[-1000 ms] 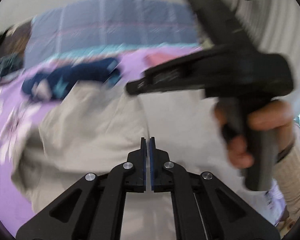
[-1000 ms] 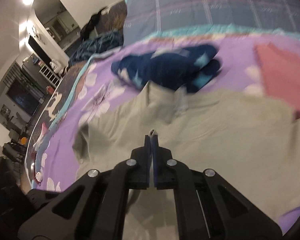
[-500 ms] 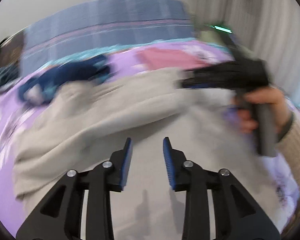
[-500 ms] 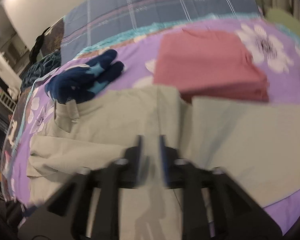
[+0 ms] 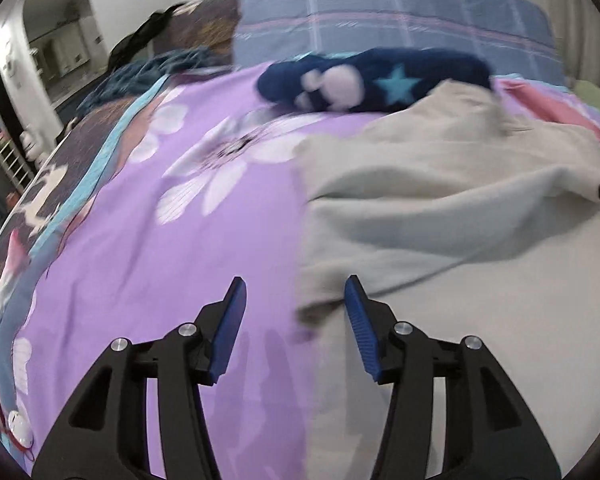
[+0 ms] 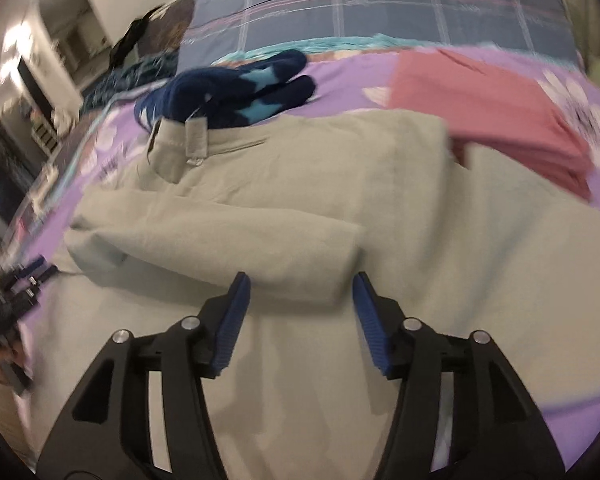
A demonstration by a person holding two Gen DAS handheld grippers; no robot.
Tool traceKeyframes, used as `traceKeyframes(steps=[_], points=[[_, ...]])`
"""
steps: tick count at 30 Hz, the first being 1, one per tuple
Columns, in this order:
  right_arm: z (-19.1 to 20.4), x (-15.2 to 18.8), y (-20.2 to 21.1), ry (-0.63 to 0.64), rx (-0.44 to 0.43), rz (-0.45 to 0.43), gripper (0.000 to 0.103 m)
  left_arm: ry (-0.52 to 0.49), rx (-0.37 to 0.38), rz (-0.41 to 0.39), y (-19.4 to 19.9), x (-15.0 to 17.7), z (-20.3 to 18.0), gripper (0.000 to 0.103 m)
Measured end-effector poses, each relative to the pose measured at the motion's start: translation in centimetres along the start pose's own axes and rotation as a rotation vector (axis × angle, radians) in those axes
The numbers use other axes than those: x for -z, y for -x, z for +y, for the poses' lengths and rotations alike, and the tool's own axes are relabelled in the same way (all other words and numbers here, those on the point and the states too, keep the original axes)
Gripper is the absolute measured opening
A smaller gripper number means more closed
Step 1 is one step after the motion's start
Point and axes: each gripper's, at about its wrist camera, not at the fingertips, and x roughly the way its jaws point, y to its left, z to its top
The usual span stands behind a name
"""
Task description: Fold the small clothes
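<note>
Trousers [image 6: 284, 208] are seen spread on the bed [image 5: 148, 240], partly blurred, apparently folded over. Left claw [image 5: 294, 316] and right claw [image 6: 300, 312], pinched a second ago, are now spread, empty.

One beige trousers [image 6: 292, 184], one folded pink garment [image 6: 484, 108], one navy starred garment [image 6: 236, 92] (bunched), two hand-held grippers [image 5: 294, 312].

Beige trousers [image 6: 284, 208] lie partly folded just ahead of the right tongs [image 6: 298, 312], waistband far-left, one fold doubled across the middle.
</note>
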Motion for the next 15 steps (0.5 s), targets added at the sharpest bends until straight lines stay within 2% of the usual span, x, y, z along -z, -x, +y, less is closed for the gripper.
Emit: traceKeyframes(steps=[1,2,3,4,6,8,9,12,14,15], points=[[0.8,-0.2,-0.7,0.037,0.024,0.001,0.052,0.014,0.007,0.013,-0.6,-0.1,0.3,0.053],[1.4,-0.3,-1.1,0.065,0.05,0.001,0.041,0.032,0.02,0.019,-1.2,-0.3,0.6,0.057],[2.4,-0.6,-1.3,0.114,0.076,0.007,0.016,0.039,0.022,0.018,-1.5,-0.4,0.8,0.057],[3.0,-1.1,-1.3,0.142,0.076,0.026,0.013,0.041,0.024,0.016,-1.7,-0.6,1.0,0.058],[3.4,-2.4,0.8,0.138,0.072,-0.01,0.012,0.043,0.03,0.007,-2.0,-1.0,1.1,0.058],[2.4,-3.9,3.5,0.067,0.013,-0.049,0.012,0.044,0.048,-0.005,-2.1,-1.3,1.1,0.058],[0.8,-4.9,5.0,-0.041,-0.08,-0.028,0.012,0.045,0.054,-0.012,-2.2,-1.3,1.1,0.058],[-2.7,-5.1,5.1,-0.253,-0.213,0.12,0.013,0.057,0.091,-0.03,-1.9,-0.2,1.1,0.058],[-4.8,-3.9,4.3,-0.347,-0.215,0.186,0.017,0.09,0.133,-0.029,-2.0,0.0,1.8,0.058],[-5.7,-2.9,4.0,-0.375,-0.18,0.198,0.017,0.11,0.151,-0.029,-2.0,0.0,2.1,0.058]])
